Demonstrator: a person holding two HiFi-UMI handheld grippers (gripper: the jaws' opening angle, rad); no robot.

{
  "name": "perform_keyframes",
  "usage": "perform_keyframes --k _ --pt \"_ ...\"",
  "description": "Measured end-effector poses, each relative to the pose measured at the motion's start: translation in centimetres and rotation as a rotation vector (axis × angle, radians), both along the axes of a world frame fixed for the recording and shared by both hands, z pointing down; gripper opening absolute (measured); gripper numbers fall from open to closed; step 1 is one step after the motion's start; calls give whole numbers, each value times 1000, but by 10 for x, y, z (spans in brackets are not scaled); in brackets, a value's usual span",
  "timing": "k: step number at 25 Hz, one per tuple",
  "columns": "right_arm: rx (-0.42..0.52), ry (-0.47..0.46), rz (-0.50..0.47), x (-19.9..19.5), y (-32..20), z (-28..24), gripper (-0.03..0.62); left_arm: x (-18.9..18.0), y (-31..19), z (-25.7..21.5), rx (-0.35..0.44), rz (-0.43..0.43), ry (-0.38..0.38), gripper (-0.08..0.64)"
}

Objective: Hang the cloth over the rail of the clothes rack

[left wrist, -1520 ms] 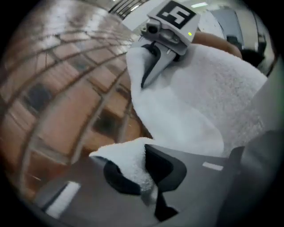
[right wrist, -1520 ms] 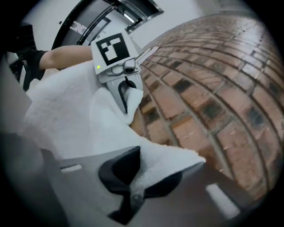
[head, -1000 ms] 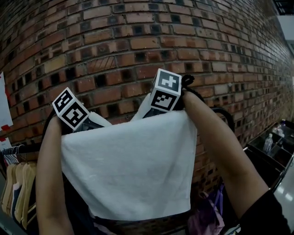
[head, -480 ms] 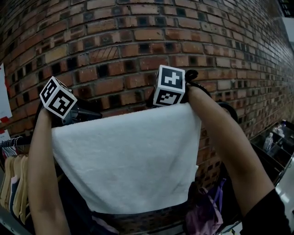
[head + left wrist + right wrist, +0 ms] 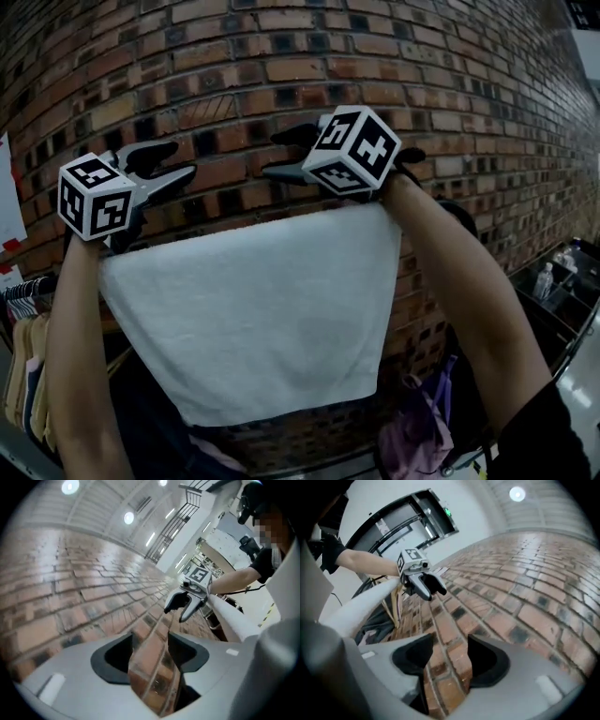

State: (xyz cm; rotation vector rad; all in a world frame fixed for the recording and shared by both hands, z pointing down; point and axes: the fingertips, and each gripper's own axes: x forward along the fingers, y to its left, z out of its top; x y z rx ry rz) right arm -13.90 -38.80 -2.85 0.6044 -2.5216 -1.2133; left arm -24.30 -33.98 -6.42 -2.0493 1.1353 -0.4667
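Note:
The white cloth [image 5: 248, 309] hangs flat in front of the brick wall, draped over the rack's rail, which is hidden under its top edge. My left gripper [image 5: 183, 159] is open just above the cloth's upper left corner and holds nothing. Above the cloth's upper right part, my right gripper [image 5: 272, 155] is also open and empty. In the left gripper view the left gripper [image 5: 150, 641] frames only brick, with the right gripper [image 5: 187, 599] and the cloth [image 5: 234, 618] beyond. In the right gripper view the right gripper [image 5: 450, 644] frames only brick too, facing the left gripper [image 5: 423, 581] and the cloth [image 5: 361, 603].
The brick wall [image 5: 281, 75] stands close behind the cloth. Wooden hangers with clothes [image 5: 33, 375] hang on a rail at the lower left. Purple fabric [image 5: 422, 431] hangs low at the right, near a dark curved bar [image 5: 461, 221]. Shelves with bottles [image 5: 553, 281] stand at the far right.
Both grippers have let go of the cloth's top edge, opened and lifted slightly clear. The cloth now hangs on its own, a little lower and spread wide.

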Motion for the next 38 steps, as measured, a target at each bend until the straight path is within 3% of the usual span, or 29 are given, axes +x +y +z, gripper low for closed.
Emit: perform_keyframes --k 2,6,11,14,16,19,22,26,32,38 --pt "57 -112 -25 7 14 -24 233 8 19 -26 156 7 21 249" --pt "142 -301 -97 24 51 -62 222 25 60 -65 392 26 66 239" --pt "225 -528 -284 52 135 -102 126 57 150 -97 691 104 165 145" --pt "242 -665 -391 76 187 -108 51 86 211 -90 809 215 218 15" --pt "236 -732 -450 88 216 -99 7 104 238 -75 828 286 250 8" --pt "213 -785 -491 94 241 -67 5 124 251 -37 786 362 283 8" --pt "129 -809 -469 91 238 -12 5 131 236 15 690 364 325 8" --pt "-91 -815 -352 84 194 97 5 113 197 123 495 251 416 8" --pt "-356 -799 -194 72 157 240 5 80 156 262 202 103 685 8" --pt "-523 -782 -65 67 166 331 5 102 144 367 -12 -7 716 8"
